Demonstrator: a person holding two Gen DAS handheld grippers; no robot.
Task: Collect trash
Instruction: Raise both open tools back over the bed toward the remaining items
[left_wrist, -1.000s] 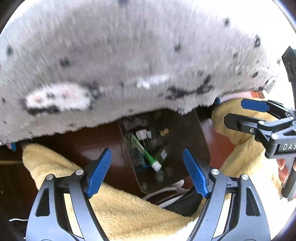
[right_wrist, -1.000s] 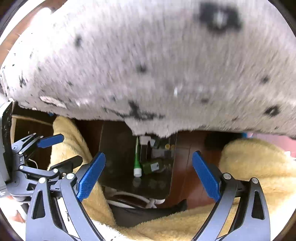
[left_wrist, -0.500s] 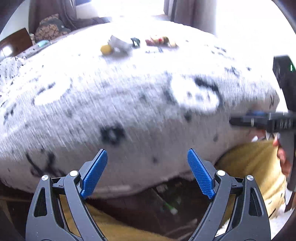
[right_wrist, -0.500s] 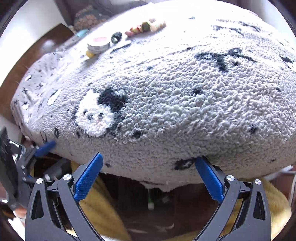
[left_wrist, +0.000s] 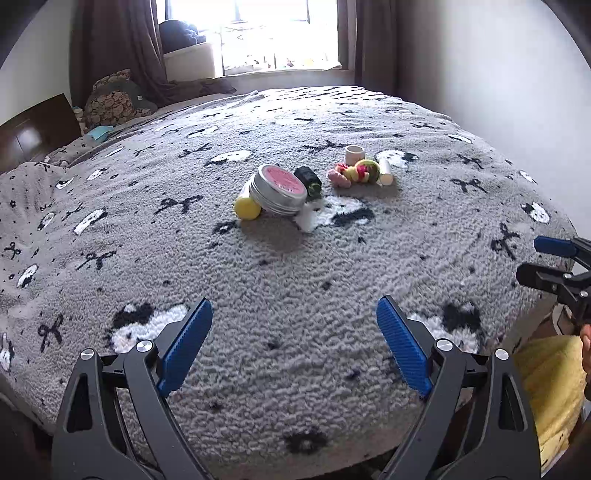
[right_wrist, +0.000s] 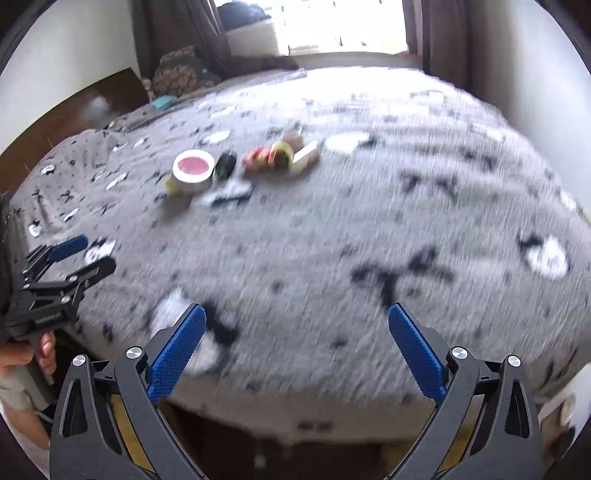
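Left wrist view: the left gripper (left_wrist: 293, 345) hangs over the near edge of the bed (left_wrist: 295, 302), fingers spread wide with nothing between them. The trash lies mid-bed, well ahead: a round tin (left_wrist: 277, 189) tilted on a yellow ball (left_wrist: 247, 208), a crumpled white scrap (left_wrist: 307, 218) just beside it, and a colourful wrapper (left_wrist: 356, 171). The tin looks rigid and smooth, likely slippery; best pinched across its rim. The scrap and wrapper should be light and crushable anywhere.

Right wrist view: blurred. The right gripper (right_wrist: 297, 349) is likewise released and empty, the same cluster far ahead.
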